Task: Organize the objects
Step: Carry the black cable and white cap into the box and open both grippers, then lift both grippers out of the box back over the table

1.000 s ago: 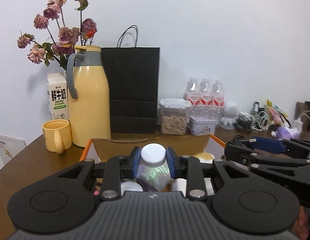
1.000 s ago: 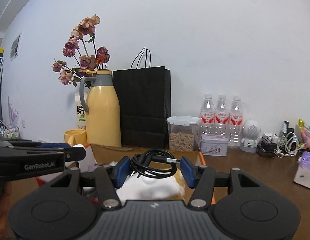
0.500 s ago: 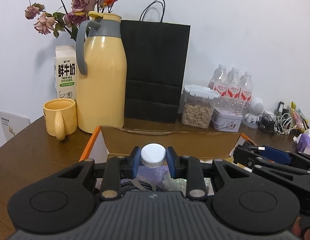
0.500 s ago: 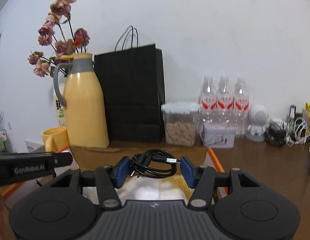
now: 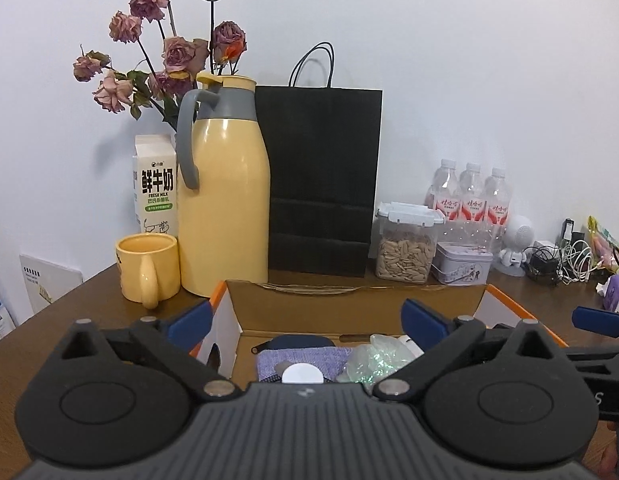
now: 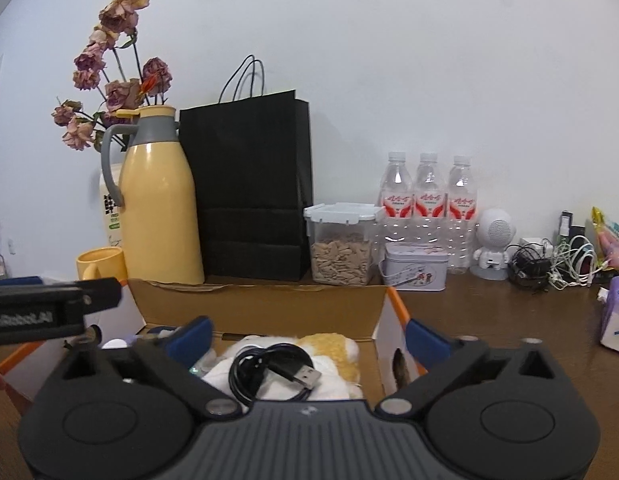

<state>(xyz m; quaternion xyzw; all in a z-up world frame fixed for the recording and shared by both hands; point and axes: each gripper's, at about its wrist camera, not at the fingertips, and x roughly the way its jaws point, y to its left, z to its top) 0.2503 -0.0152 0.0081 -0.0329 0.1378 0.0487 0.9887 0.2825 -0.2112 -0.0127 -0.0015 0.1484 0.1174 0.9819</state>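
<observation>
An open cardboard box (image 5: 349,304) with orange edges sits in front of me. My left gripper (image 5: 307,320) hangs over it, its jaws opening wide, nothing pressed between the pads. Below them a small bottle with a white cap (image 5: 302,374) lies in the box on a purple cloth (image 5: 305,356), beside a crumpled iridescent wrapper (image 5: 373,360). My right gripper (image 6: 309,338) is over the same box (image 6: 269,308), jaws opening too. A coiled black USB cable (image 6: 269,376) rests free on a white and yellow plush toy (image 6: 333,350) beneath it.
Behind the box stand a yellow thermos jug (image 5: 223,200), a yellow mug (image 5: 147,268), a milk carton (image 5: 155,184), a black paper bag (image 5: 321,184), a seed container (image 5: 405,248), a tin (image 5: 461,266), three water bottles (image 5: 473,200), tangled chargers (image 6: 549,264) and a tissue pack (image 6: 617,320).
Both grippers have opened. The white-capped bottle dropped from the left jaws into the box, and the cable coil dropped from the right jaws onto the plush toy.
</observation>
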